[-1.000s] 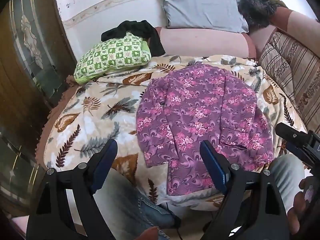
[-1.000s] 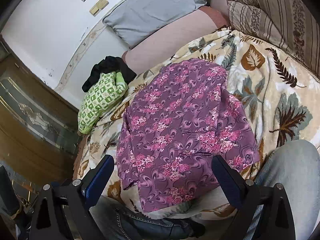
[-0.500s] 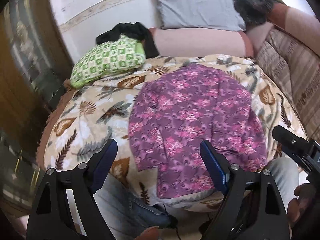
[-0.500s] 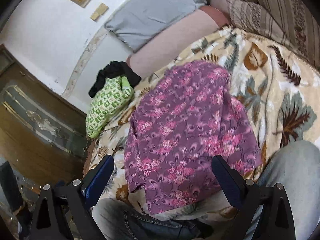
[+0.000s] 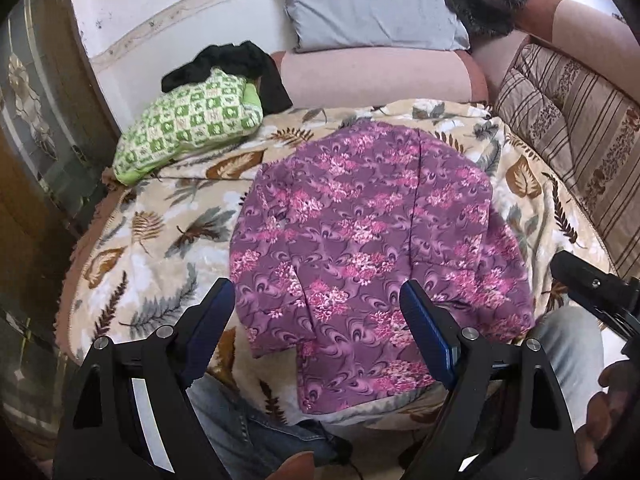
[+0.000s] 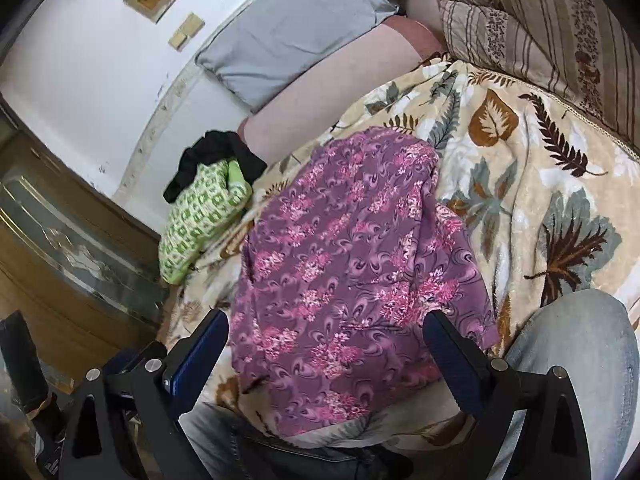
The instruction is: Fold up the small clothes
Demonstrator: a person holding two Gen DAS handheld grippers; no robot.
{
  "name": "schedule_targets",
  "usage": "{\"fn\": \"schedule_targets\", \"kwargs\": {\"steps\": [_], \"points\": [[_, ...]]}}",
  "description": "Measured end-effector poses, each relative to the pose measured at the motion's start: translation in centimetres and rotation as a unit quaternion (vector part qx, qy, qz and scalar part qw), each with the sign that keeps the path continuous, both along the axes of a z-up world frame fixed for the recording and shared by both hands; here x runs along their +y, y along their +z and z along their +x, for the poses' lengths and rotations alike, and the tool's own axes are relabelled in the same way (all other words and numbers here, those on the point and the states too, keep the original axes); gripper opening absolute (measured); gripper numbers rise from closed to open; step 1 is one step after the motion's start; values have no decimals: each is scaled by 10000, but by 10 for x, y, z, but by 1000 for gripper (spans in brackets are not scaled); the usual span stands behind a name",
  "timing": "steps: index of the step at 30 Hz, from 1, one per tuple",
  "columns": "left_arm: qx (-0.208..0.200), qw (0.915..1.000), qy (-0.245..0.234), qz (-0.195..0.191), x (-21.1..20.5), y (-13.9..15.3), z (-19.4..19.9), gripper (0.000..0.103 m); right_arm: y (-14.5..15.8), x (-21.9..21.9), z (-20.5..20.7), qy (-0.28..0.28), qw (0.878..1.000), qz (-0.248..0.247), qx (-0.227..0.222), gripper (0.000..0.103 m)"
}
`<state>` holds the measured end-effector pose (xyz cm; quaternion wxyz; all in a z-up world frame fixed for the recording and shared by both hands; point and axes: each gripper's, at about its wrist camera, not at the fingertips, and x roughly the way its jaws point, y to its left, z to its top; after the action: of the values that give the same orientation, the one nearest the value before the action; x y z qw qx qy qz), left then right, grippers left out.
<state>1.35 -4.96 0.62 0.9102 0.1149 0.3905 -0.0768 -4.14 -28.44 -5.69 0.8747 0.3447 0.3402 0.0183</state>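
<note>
Purple floral top (image 5: 372,236) lies flat on the leaf-print blanket (image 5: 168,224), sides folded in, near edge hanging over the blanket edge by the person's knees (image 6: 572,344). Left gripper (image 5: 316,312) and right gripper (image 6: 326,344) both wide open, holding nothing, hovering above the near hem. Risks, as I judge them: pinching blanket pile along with the fabric, or uneven grabs skewing the next fold. Overhanging hem could slide off.
</note>
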Motion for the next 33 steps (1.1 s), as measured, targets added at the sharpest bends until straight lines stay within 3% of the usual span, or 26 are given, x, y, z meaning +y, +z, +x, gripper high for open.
{"fn": "schedule_targets", "kwargs": {"steps": [7, 16, 22, 33], "points": [[196, 9992, 147, -302, 27, -25, 23, 85, -3, 25, 20, 224, 9990, -374, 133, 97], [276, 9965, 644, -448, 65, -44, 41, 85, -13, 52, 48, 693, 9954, -466, 464, 97], [269, 9961, 677, -506, 68, -45, 34, 85, 2, 55, 42, 702, 9954, -626, 201, 97], [330, 9952, 769, -509, 64, -55, 46, 85, -8, 52, 44, 725, 9960, -476, 191, 97]]}}
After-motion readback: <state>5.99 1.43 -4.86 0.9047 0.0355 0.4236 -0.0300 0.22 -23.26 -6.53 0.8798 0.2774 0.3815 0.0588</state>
